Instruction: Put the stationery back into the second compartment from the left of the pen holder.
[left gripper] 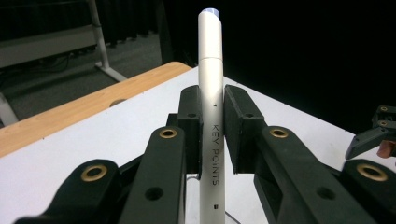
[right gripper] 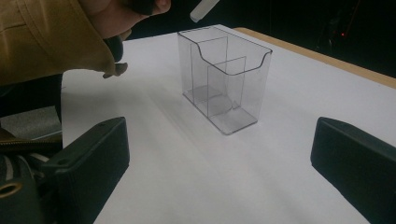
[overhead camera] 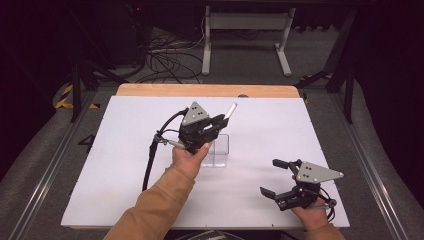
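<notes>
left gripper (overhead camera: 218,121): clamped on white pen (left gripper: 211,88), above clear box (right gripper: 223,74) at table (overhead camera: 125,165) centre | right gripper (overhead camera: 276,177): jaws wide, empty, near right front corner | nothing between

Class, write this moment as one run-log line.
left tool: shut on white pen | pen: above clear holder, not in | right tool: open, apart | holder: upright on table

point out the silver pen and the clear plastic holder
silver pen marked KEY POINTS (left gripper: 211,88): left gripper view, on its barrel above the jaws
clear plastic divided holder (right gripper: 243,100): right gripper view, on its near side wall
</notes>
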`<state>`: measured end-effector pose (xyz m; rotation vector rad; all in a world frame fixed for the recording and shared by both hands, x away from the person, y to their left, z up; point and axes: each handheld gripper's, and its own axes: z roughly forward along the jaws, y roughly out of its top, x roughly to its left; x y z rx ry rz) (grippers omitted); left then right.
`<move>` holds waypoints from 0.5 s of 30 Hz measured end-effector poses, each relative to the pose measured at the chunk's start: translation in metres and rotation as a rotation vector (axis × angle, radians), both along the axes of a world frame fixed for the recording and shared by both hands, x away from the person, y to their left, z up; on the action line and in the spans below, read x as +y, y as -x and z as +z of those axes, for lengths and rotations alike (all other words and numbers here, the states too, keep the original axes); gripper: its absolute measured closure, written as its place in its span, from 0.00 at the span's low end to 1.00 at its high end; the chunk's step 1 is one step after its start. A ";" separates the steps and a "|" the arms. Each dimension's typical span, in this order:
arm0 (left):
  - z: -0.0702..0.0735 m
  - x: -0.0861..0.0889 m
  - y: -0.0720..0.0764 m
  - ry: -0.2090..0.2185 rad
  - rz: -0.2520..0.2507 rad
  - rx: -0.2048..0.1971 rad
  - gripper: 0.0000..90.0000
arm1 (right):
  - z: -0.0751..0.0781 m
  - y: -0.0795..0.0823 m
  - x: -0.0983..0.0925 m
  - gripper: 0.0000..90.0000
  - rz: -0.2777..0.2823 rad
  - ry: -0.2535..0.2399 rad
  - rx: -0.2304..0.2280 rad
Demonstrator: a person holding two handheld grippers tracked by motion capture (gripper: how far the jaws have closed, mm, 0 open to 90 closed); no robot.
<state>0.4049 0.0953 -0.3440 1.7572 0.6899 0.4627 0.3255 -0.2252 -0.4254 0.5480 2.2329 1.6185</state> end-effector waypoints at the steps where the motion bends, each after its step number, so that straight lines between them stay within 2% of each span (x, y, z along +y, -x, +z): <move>1: -0.001 0.000 -0.001 0.005 -0.010 -0.001 0.87 | 0.000 0.000 0.000 0.06 0.001 0.000 0.001; 8: -0.010 0.004 -0.006 0.036 -0.019 -0.008 0.87 | 0.000 0.000 0.000 0.05 0.003 -0.002 0.002; 15: -0.019 0.011 -0.011 0.048 -0.021 -0.011 0.87 | -0.001 0.000 0.001 0.05 0.006 -0.002 0.004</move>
